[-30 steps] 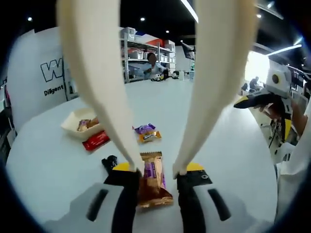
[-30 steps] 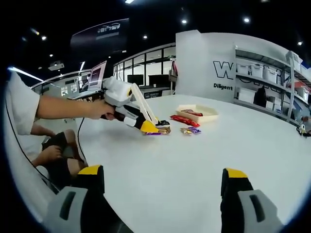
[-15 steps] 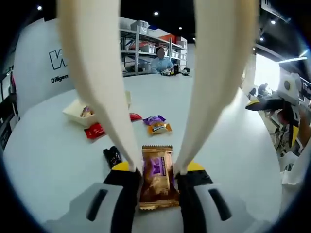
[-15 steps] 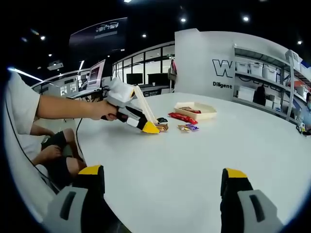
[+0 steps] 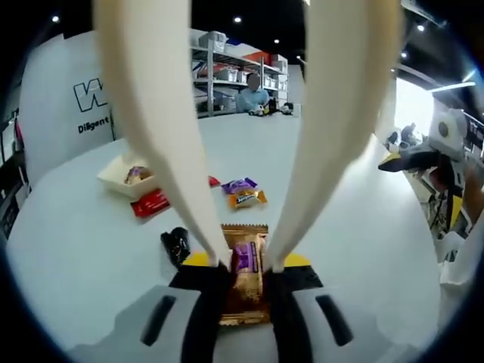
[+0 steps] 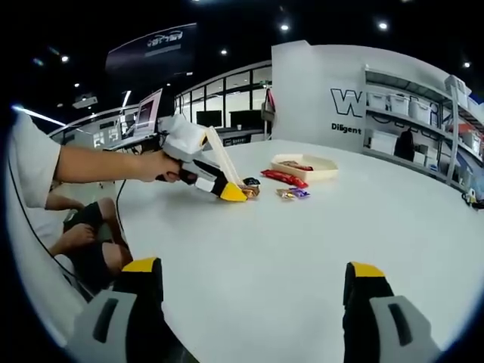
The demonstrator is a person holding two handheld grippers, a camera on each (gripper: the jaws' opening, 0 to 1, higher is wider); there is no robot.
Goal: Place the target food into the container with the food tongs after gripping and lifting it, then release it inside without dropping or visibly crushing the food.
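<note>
Left gripper view: the cream tongs (image 5: 246,257) pinch one gold-and-purple snack packet (image 5: 245,281) between their tips on the white table (image 5: 83,257), while one black, one red and two small purple-orange packets lie beyond, near one tray (image 5: 115,178).

My left tongs (image 5: 246,265) have two long cream blades, broad at the top and narrowing to the tips. At the tips sit yellow pads on black blocks, and behind those a pale grey housing with a dark slot on each side. My right tongs (image 6: 253,291) show yellow caps on black blocks, with grey housings and the same dark slots. My sleeve (image 6: 30,178) is white and short.
</note>
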